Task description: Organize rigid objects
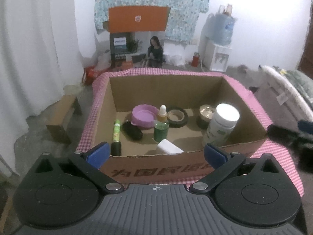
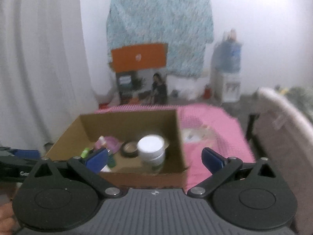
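An open cardboard box [image 1: 148,166] stands on a pink checked cloth [image 1: 277,152]. Inside lie a white-capped pill bottle [image 1: 221,125], a green dropper bottle [image 1: 161,125], a purple lid [image 1: 143,116], a black tape roll [image 1: 177,116], a gold-topped jar [image 1: 205,114], a green tube [image 1: 116,135], a black oval object [image 1: 132,130] and a white block [image 1: 169,146]. My left gripper [image 1: 156,153] hangs open in front of the box's near wall, holding nothing. In the blurred right wrist view my right gripper [image 2: 154,157] is open and empty, just before the box [image 2: 144,176]; the pill bottle [image 2: 151,150] stands beyond it.
A small wooden stool [image 1: 62,115] stands on the floor left of the table. A white curtain [image 1: 29,49] hangs at left. Boxes [image 1: 137,21], a water dispenser [image 1: 220,43] and bags line the far wall. A cushioned chair [image 2: 283,129] stands to the right.
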{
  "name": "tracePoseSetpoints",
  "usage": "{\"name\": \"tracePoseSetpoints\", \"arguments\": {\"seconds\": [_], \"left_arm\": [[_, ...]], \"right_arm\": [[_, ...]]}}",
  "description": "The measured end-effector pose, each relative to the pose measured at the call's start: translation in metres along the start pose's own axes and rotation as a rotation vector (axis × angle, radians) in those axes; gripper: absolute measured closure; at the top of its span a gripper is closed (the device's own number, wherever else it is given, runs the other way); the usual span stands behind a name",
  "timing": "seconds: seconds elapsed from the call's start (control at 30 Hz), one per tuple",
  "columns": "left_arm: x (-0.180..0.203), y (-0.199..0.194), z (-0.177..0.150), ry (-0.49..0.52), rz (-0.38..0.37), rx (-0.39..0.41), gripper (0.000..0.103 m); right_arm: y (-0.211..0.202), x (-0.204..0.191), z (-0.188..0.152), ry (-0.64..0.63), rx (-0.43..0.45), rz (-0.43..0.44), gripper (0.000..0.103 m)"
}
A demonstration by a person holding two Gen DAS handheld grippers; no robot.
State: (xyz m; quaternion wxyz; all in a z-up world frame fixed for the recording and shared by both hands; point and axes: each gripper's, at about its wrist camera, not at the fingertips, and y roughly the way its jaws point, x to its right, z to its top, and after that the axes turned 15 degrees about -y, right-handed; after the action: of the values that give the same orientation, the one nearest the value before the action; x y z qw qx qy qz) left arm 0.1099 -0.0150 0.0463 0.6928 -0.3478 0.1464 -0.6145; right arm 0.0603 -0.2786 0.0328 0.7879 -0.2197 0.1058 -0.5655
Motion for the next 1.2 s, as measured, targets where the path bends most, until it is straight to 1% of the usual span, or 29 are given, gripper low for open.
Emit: {"name": "tracePoseSetpoints", "arguments": {"seconds": [0.1,0.2,0.3,0.63,0.87,1.2], "left_arm": [[0.002,0.005,0.001,0.003,0.029,-0.006,0.000],[-0.001,0.008,0.004,-0.009,0.034,-0.020,0.000],[-0.001,0.009,0.005,0.001,0.057,-0.018,0.000],[-0.007,0.011,0.008,-0.001,0.075,-0.027,0.000],[-0.008,0.011,0.006,0.008,0.073,-0.041,0.000],[-0.008,0.011,0.005,0.018,0.081,-0.036,0.000]], "right_arm": [[0.016,-0.007,0.000,-0.015,-0.058,-0.013,0.000],[0.027,-0.016,0.001,-0.042,-0.089,-0.006,0.000],[0.034,-0.021,0.002,-0.041,-0.110,0.003,0.000],[0.045,-0.022,0.004,-0.027,-0.148,0.005,0.000],[0.044,-0.025,0.004,-0.026,-0.162,-0.001,0.000],[0.043,-0.025,0.005,-0.029,-0.174,-0.002,0.000]]}}
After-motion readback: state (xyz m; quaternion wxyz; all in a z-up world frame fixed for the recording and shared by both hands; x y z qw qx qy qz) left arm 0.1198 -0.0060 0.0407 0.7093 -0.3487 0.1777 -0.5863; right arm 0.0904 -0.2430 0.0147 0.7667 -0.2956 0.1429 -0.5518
